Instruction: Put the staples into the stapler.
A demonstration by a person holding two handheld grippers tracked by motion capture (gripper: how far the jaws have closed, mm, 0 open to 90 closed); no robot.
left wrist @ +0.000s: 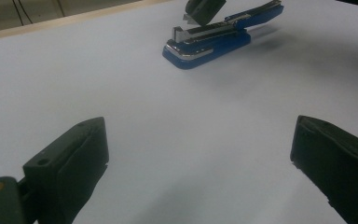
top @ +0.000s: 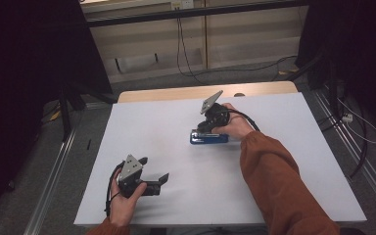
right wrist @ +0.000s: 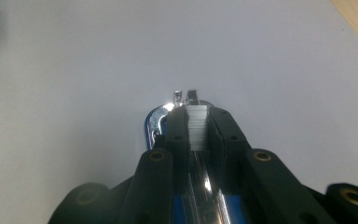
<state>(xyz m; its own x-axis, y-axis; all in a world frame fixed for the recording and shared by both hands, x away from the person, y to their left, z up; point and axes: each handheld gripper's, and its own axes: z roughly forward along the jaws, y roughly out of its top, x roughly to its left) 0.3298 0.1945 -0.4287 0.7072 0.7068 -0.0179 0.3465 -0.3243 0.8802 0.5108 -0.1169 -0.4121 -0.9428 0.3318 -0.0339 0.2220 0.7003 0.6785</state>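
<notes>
A blue stapler (top: 210, 138) with a chrome magazine lies on the white table (top: 284, 156), right of the middle. My right gripper (top: 206, 128) points down over its front end. In the right gripper view the right gripper (right wrist: 196, 114) is shut on a silver strip of staples (right wrist: 197, 133), with the stapler's chrome channel (right wrist: 205, 196) directly below it. My left gripper (top: 155, 168) rests near the front left of the table, open and with nothing between its fingers. The left gripper view has the left gripper (left wrist: 199, 135) facing the stapler (left wrist: 209, 42) from a distance.
The table's bare wooden edge (top: 176, 93) runs along its far side. Cables (top: 186, 58) lie on the floor beyond it, and dark curtains (top: 24, 73) hang at both sides. Metal rails (top: 54, 166) flank the table on the floor.
</notes>
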